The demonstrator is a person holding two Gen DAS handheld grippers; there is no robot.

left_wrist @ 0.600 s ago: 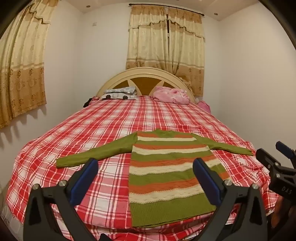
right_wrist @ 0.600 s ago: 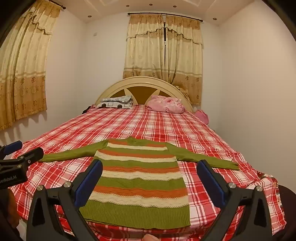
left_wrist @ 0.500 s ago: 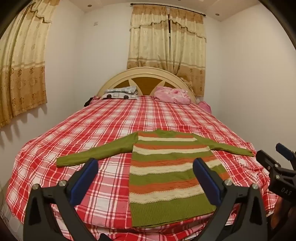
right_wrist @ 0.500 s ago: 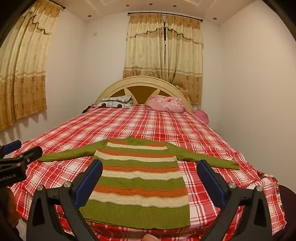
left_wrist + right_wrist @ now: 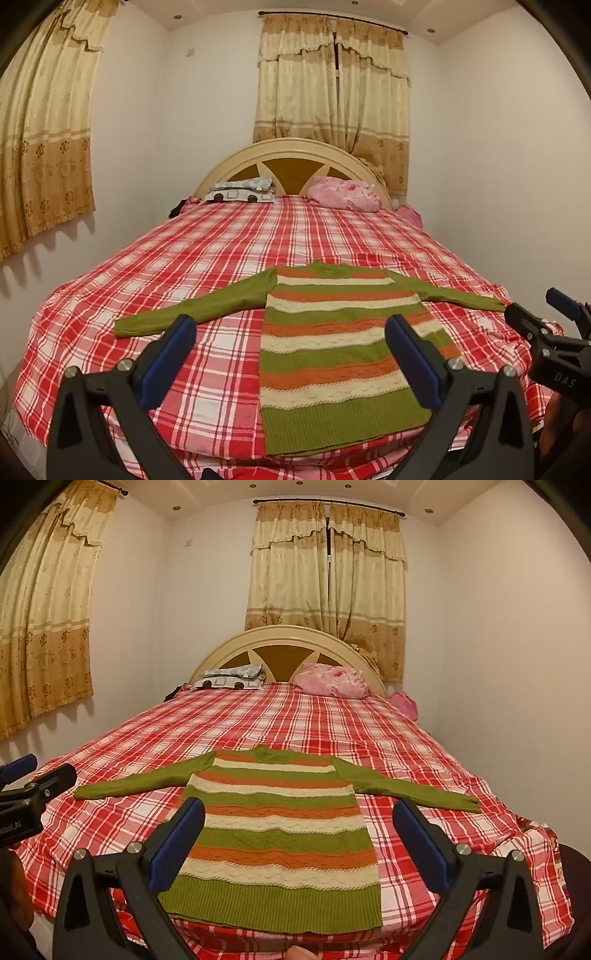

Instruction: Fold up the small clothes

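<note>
A small knit sweater (image 5: 340,347) with green, orange and cream stripes lies flat on the bed, both green sleeves spread out sideways, hem toward me. It also shows in the right wrist view (image 5: 280,834). My left gripper (image 5: 288,328) is open and empty, held above the near end of the bed, left of the sweater's middle. My right gripper (image 5: 299,812) is open and empty, held above the sweater's lower half. Each gripper shows at the edge of the other's view: the right one (image 5: 546,317) and the left one (image 5: 33,775).
The bed (image 5: 221,251) has a red and white checked cover. A patterned pillow (image 5: 240,190) and a pink bundle (image 5: 343,194) lie by the cream headboard (image 5: 295,155). White walls stand close on both sides, with curtains (image 5: 332,99) behind.
Both views shifted very slightly; the sweater has not moved and both grippers stay open.
</note>
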